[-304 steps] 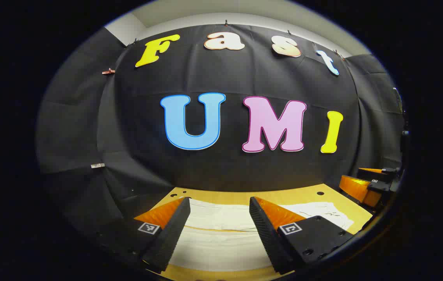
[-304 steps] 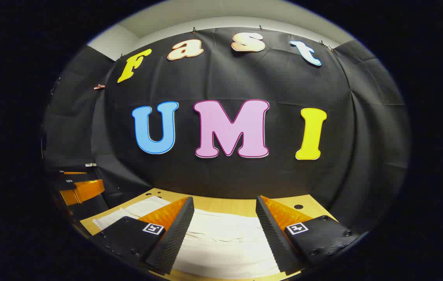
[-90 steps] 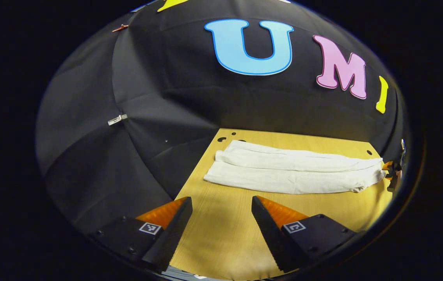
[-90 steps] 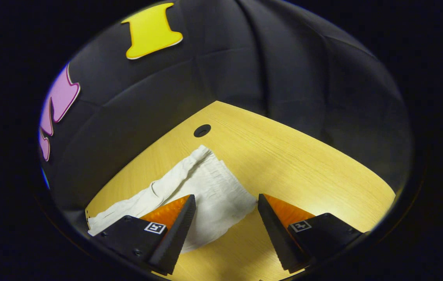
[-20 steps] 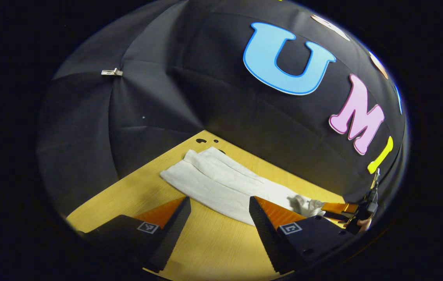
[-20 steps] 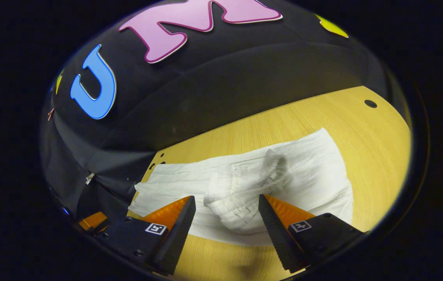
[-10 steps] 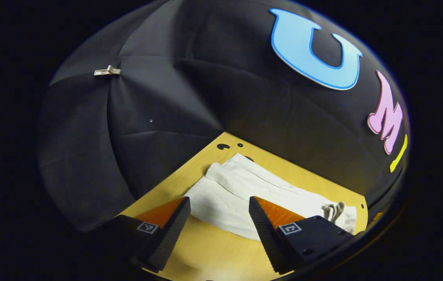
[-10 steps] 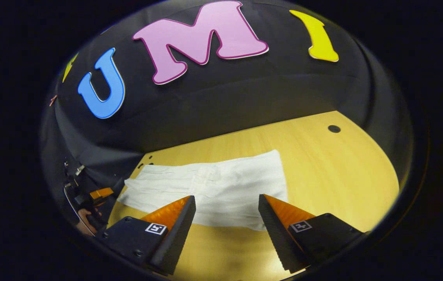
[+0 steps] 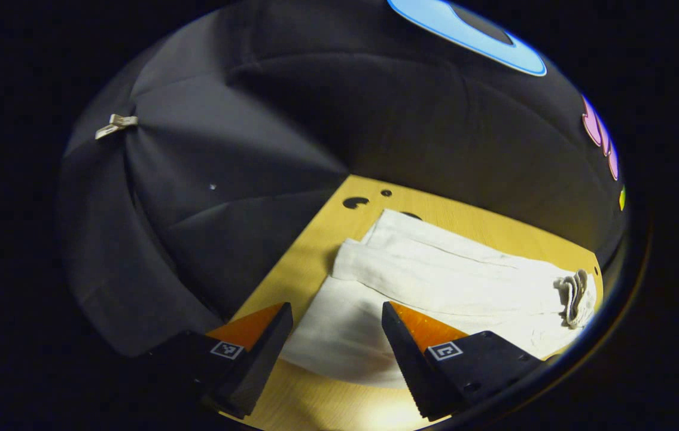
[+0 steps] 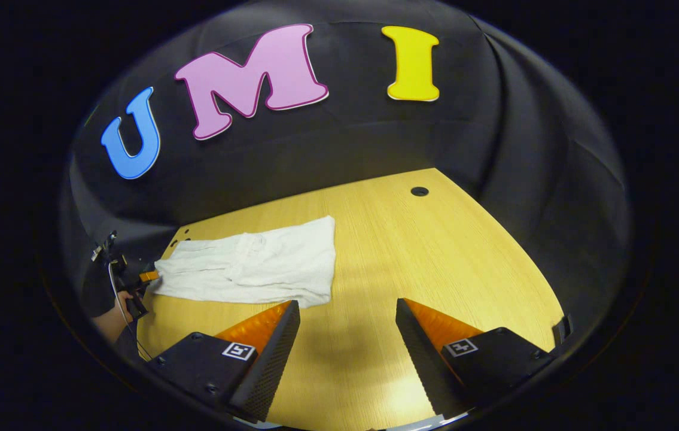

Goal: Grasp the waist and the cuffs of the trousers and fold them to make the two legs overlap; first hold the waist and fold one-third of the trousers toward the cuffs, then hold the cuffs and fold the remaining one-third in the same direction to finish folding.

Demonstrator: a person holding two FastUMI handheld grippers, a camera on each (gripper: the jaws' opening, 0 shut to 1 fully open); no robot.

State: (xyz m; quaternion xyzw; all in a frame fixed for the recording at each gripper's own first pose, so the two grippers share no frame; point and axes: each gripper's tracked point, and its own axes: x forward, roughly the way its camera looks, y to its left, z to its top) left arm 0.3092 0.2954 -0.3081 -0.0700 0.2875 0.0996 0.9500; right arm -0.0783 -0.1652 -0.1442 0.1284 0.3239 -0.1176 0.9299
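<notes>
White trousers [image 9: 435, 287] lie folded on the wooden table [image 10: 435, 263], mid-frame in the left gripper view and left of centre in the right gripper view. The left gripper [image 9: 334, 353] is spread wide over their near edge, gripping nothing. The right gripper [image 10: 346, 353] gapes above bare wood. Holes [image 9: 356, 202] pierce the tabletop by the cuffs.
</notes>
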